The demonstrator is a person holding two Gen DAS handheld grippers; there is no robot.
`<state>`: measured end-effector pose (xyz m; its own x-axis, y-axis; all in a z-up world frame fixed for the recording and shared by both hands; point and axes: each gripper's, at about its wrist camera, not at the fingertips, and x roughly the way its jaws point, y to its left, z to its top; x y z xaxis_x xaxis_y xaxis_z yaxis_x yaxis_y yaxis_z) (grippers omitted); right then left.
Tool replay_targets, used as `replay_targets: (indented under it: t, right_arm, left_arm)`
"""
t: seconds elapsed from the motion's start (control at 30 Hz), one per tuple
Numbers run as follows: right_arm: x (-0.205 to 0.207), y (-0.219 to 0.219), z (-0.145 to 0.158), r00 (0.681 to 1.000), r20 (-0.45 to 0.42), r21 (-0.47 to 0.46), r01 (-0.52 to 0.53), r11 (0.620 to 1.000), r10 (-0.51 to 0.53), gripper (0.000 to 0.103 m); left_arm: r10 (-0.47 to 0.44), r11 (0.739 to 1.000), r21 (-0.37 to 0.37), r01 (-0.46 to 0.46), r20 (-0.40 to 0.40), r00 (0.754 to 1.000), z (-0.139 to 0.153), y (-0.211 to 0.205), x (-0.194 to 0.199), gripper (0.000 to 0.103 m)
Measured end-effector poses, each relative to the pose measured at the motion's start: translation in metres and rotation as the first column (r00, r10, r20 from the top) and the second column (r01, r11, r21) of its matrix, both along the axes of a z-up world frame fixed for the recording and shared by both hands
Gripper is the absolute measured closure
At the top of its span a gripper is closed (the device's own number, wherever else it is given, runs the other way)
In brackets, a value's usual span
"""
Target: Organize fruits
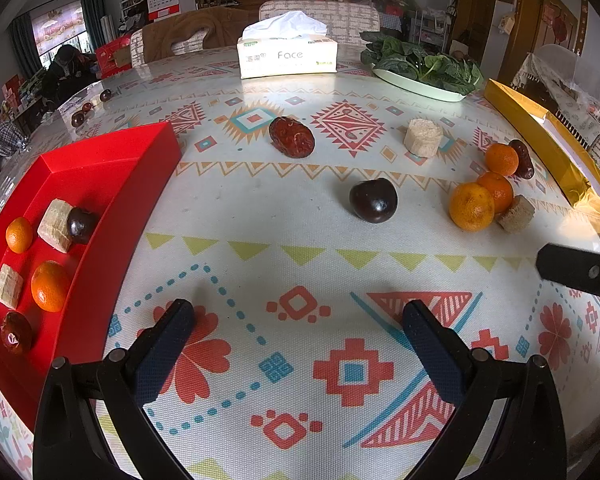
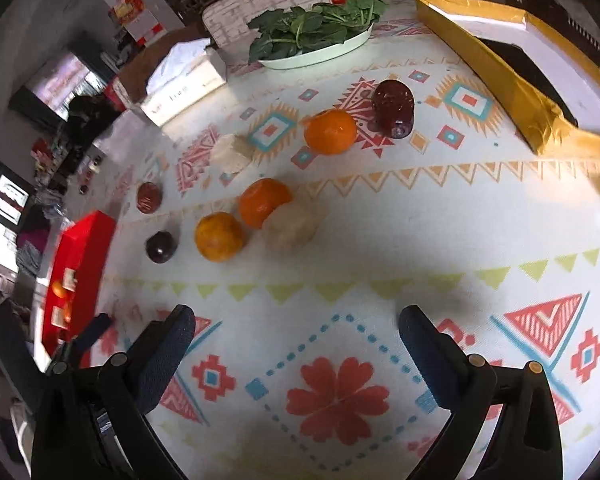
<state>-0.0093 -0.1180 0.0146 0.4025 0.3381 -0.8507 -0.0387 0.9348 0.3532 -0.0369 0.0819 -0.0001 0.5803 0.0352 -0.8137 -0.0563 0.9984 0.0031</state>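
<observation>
Both the left gripper [image 1: 298, 316] and right gripper [image 2: 296, 320] are held with jaws apart, empty, above the tablecloth [image 1: 300, 240]. 6 pieces, seemingly, are seen in the red tray [image 1: 112, 184]; 3 oranges [image 1: 471, 207] lie outside.

Daylight is glaring off the far desk [image 1: 260, 92]; fisheye is bending dark corners, and the right view is blurring leftward
</observation>
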Motion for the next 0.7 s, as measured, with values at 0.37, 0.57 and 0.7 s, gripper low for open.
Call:
replay_targets:
  t: [0.37, 0.57, 0.7]
  right_arm:
    - [0.002, 0.031, -0.010, 0.999, -0.027, -0.304, -0.040, 0.952, 0.034, 0.000]
    - [0.003, 0.029, -0.012, 0.999, -0.043, -0.345, 0.000, 0.939, -0.016, 0.000]
    - [0.004, 0.028, -0.012, 0.997, -0.049, -0.349, 0.032, 0.937, -0.052, 0.000]
  left_arm:
    - [0.000, 1.000, 0.000, 0.000, 0.000, 1.000, 0.000, 0.000, 0.000, 0.000]
    - [0.000, 1.000, 0.000, 0.000, 0.000, 1.000, 0.000, 0.000, 0.000, 0.000]
    - [0.000, 1.000, 0.000, 0.000, 0.000, 1.000, 0.000, 0.000, 0.000, 0.000]
